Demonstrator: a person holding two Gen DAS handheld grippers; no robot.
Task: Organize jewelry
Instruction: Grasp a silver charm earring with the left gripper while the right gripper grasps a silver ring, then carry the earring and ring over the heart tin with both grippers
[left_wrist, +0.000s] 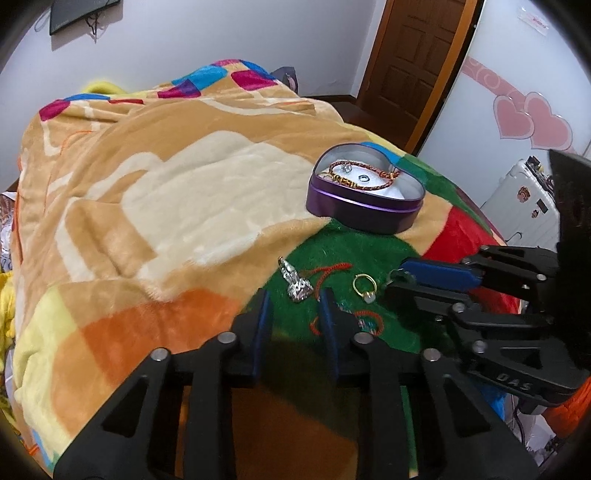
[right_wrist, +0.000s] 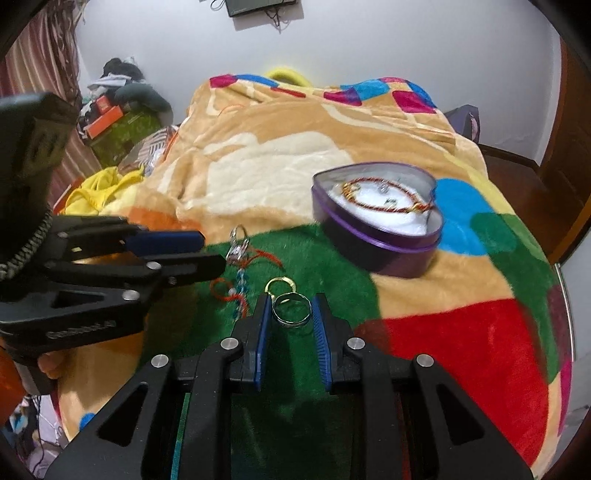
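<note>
The left gripper (left_wrist: 293, 295) hangs low over the green patch of the multicoloured plush blanket (left_wrist: 155, 206), its 2 blue-padded jaws parted with nothing between them. Just ahead of the jaw tips, slightly toward the left jaw, lies a silver metal pendant (left_wrist: 294, 282) on a red cord (left_wrist: 327, 271). Beyond the right jaw tip rests a gold ring with a pale bead (left_wrist: 365, 287). Under and just right of the right jaw lies a red cord bracelet with blue-green beads (left_wrist: 364, 322), partly hidden by the jaw. Well ahead and to the right stands the purple heart-shaped tin box (left_wrist: 364, 212), open, holding a braided red-and-gold bracelet (left_wrist: 364, 175) and small silver pieces on a white lining.

The right gripper (right_wrist: 291, 299) sits on the same green patch, jaws parted. A silver metal band ring (right_wrist: 291, 309) lies between the 2 jaw tips; whether either pad touches it cannot be told. Directly ahead of the left jaw tip, the gold ring (right_wrist: 281, 285) lies just beside the silver band. Left of the left jaw runs the beaded bracelet (right_wrist: 238, 295). The tin (right_wrist: 373, 251) stands ahead and to the right, apart from both grippers.
</note>
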